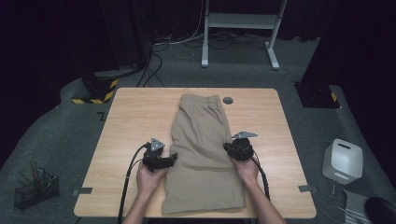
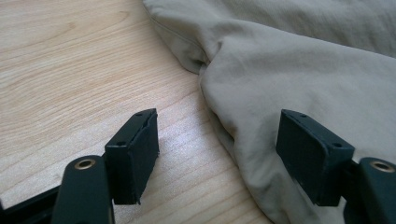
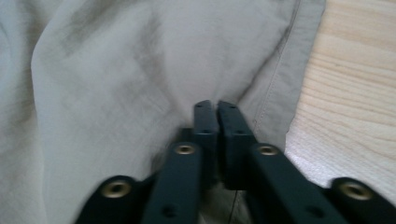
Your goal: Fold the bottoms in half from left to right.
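Observation:
Beige shorts lie flat lengthwise down the middle of the wooden table, waistband at the far end. My left gripper rests at the shorts' left edge, pointing right. Its jaws stand wide open in the left gripper view, with the folded edge of the shorts between them and no pad pressing. My right gripper sits at the shorts' right edge. In the right gripper view it is shut, pinching a pucker of the cloth just inside the stitched hem.
A small grey disc lies on the table beside the waistband. On the floor stand a white box at the right, a wire basket at the left, a white frame and cables behind the table.

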### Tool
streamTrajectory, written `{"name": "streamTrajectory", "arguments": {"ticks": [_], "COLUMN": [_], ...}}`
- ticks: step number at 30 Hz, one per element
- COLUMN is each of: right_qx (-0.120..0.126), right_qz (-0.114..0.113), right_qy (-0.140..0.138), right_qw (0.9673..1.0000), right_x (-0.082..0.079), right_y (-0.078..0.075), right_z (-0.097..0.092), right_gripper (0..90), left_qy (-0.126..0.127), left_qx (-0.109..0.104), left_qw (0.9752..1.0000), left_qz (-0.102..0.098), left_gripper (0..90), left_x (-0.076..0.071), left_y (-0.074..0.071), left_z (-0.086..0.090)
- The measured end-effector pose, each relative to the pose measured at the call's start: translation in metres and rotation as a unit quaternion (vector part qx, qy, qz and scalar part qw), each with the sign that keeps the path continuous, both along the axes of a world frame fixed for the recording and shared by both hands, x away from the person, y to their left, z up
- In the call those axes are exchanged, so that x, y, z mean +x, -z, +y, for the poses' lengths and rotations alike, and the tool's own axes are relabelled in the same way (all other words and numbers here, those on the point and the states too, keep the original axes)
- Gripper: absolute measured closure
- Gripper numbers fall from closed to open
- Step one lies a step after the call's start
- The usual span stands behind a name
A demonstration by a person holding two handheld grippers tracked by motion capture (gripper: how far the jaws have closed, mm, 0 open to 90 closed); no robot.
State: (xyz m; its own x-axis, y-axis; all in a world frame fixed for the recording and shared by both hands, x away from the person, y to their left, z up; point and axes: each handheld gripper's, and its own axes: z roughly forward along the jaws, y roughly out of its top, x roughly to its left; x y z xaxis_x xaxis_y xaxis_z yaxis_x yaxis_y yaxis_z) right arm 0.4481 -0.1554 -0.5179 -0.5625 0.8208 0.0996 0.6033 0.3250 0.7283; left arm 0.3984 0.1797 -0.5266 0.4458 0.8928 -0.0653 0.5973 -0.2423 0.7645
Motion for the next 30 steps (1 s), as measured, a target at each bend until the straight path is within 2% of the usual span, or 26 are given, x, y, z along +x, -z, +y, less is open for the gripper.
{"name": "streamTrajectory", "arguments": {"ticks": [2,7,11,12,13,15,17,18,20,22,25,29,30], "right_qx": [-0.007,-0.012,-0.026,-0.028,-0.038,-0.055,-0.049,-0.047,-0.053,-0.036,-0.019,-0.014,-0.018], "right_qz": [-0.006,-0.042,-0.047,-0.04,-0.022,-0.003,-0.001,0.001,-0.004,-0.007,-0.029,-0.058,-0.059], "right_qy": [0.001,0.018,0.04,0.047,0.056,0.06,0.063,0.066,0.073,0.08,0.079,0.044,0.037], "right_qw": [1.0,0.9989,0.9977,0.9977,0.9975,0.9967,0.9968,0.9968,0.9959,0.9961,0.9962,0.9973,0.9974], "right_x": [0.001,0.003,0.012,0.016,0.022,0.028,0.031,0.032,0.029,0.023,0.007,-0.016,-0.019], "right_y": [-0.004,-0.024,-0.03,-0.027,-0.02,-0.009,-0.003,-0.003,-0.007,-0.012,-0.022,-0.027,-0.025], "right_z": [-0.001,-0.006,-0.016,-0.02,-0.023,-0.024,-0.024,-0.024,-0.023,-0.027,-0.032,-0.024,-0.021], "right_gripper": [88.5,88.7,88.8,88.8,88.9,88.6,86.7,81.0,69.3,65.5,63.2,62.6,62.2], "left_qy": [0.0,0.0,-0.001,0.0,0.001,0.003,0.002,0.002,0.002,0.003,0.003,0.004,0.004], "left_qx": [0.0,0.005,0.007,0.008,0.008,0.01,0.011,0.011,0.01,0.01,0.01,0.01,0.01], "left_qw": [1.0,1.0,1.0,1.0,1.0,1.0,0.9999,0.9999,0.9999,0.9999,0.9999,0.9999,0.9999], "left_qz": [0.002,0.002,0.001,0.001,0.001,0.001,0.001,0.001,0.001,0.001,0.001,0.001,0.001], "left_gripper": [30.1,30.0,30.0,30.0,29.9,29.6,29.6,29.7,29.7,29.8,29.9,30.0,30.0], "left_x": [0.0,0.001,0.0,0.0,0.0,0.0,0.0,0.0,0.0,0.0,0.0,0.0,0.0], "left_y": [0.0,0.0,0.0,0.0,0.0,0.0,0.0,0.0,0.0,0.0,0.0,0.0,0.0], "left_z": [0.0,-0.001,-0.001,-0.002,-0.002,-0.002,-0.002,-0.002,-0.002,-0.002,-0.002,-0.002,-0.002]}}
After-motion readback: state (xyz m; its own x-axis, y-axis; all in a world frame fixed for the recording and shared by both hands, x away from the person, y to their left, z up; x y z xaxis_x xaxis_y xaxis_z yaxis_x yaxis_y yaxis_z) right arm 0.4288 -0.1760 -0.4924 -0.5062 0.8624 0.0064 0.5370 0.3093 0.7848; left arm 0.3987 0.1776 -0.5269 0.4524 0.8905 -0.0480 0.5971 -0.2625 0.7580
